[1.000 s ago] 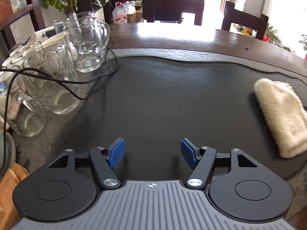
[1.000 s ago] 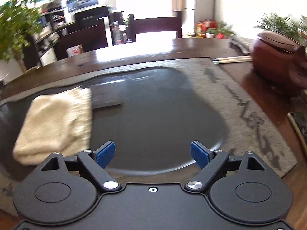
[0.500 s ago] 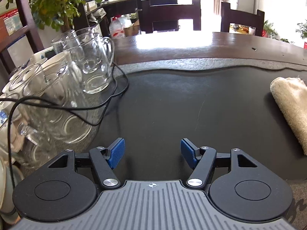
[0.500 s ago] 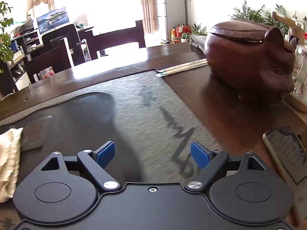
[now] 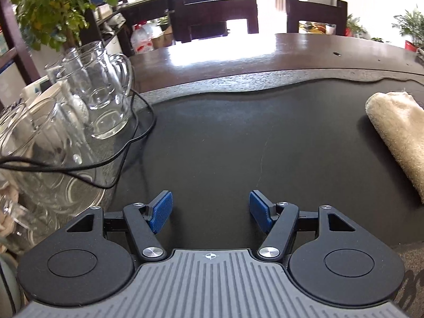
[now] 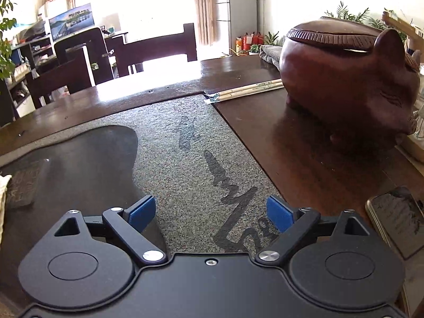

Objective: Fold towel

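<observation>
both tongs are empty. my left tongs (image 5: 210, 212) hang released over the dark tray (image 5: 238, 137), blue pads apart with only bare tray between them. my right tongs (image 6: 212, 213) are spreading wider at this moment, and nothing sits between their pads either, just the speckled grey border (image 6: 185, 159) of the tray with its painted dark strokes.

the towel (image 5: 397, 135) lies on the tray well off to the right of my left tongs, touching neither tool. it looks like a thick, rounded cream bundle with a doubled edge, so i judge it already folded at least once, perhaps finished. with both tongs let go and away from it, my guess is the folding is done or nearly done; at most one more fold or some tidying is left.

hard to settle, though: in the left view the towel runs out of the picture, so its far side and its full shape are cut off. in the right view only a sliver of cream cloth (image 6: 2, 193) shows at the left margin, beside a small dark slab (image 6: 22, 185) i cannot identify. how many layers it has, and whether the edges line up, i cannot tell.

glass mugs (image 5: 100, 92) crowd the left side with a black cable (image 5: 132, 137) trailing past them. on the right, a wooden pig (image 6: 349, 79), chopsticks (image 6: 249, 90) and a phone (image 6: 397, 220) rest on the table (image 6: 304, 153).
</observation>
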Action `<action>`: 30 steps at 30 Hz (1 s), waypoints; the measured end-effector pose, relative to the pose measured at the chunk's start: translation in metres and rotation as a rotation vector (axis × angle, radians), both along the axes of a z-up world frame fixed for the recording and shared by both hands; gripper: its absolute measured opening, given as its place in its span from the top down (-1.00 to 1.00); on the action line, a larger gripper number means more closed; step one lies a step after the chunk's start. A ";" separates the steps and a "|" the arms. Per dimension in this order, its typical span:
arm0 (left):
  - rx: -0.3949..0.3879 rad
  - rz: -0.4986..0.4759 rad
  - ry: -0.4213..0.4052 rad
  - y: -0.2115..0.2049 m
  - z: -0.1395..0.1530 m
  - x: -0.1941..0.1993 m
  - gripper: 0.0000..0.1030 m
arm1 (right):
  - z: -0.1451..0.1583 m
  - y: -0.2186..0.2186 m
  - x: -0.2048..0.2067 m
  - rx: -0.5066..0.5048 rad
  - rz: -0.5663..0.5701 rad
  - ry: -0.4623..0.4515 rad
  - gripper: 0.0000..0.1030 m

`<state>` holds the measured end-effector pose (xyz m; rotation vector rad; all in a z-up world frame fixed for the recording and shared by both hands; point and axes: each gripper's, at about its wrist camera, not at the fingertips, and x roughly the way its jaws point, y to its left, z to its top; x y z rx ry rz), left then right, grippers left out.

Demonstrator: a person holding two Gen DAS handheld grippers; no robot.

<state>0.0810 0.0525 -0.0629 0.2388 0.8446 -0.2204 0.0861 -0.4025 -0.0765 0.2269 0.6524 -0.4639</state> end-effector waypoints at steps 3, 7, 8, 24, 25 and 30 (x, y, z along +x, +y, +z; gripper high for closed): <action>-0.015 0.004 -0.002 0.004 -0.002 0.001 -0.47 | -0.002 0.007 0.000 -0.007 -0.014 0.001 -1.00; -0.066 -0.015 -0.001 0.014 -0.006 0.003 -0.52 | -0.007 0.022 0.001 -0.078 -0.014 0.024 -1.00; -0.079 -0.024 0.004 0.016 -0.007 0.003 -0.53 | -0.008 0.025 0.001 -0.085 -0.018 0.026 -1.00; -0.106 -0.171 -0.059 0.011 -0.021 -0.002 -0.96 | -0.009 0.028 0.001 -0.081 -0.086 0.020 -1.00; -0.109 -0.175 -0.062 0.011 -0.022 -0.002 -0.99 | -0.009 0.028 0.001 -0.081 -0.086 0.020 -1.00; -0.123 -0.184 -0.084 0.011 -0.024 -0.001 -1.00 | -0.009 0.028 0.000 -0.081 -0.088 0.021 -1.00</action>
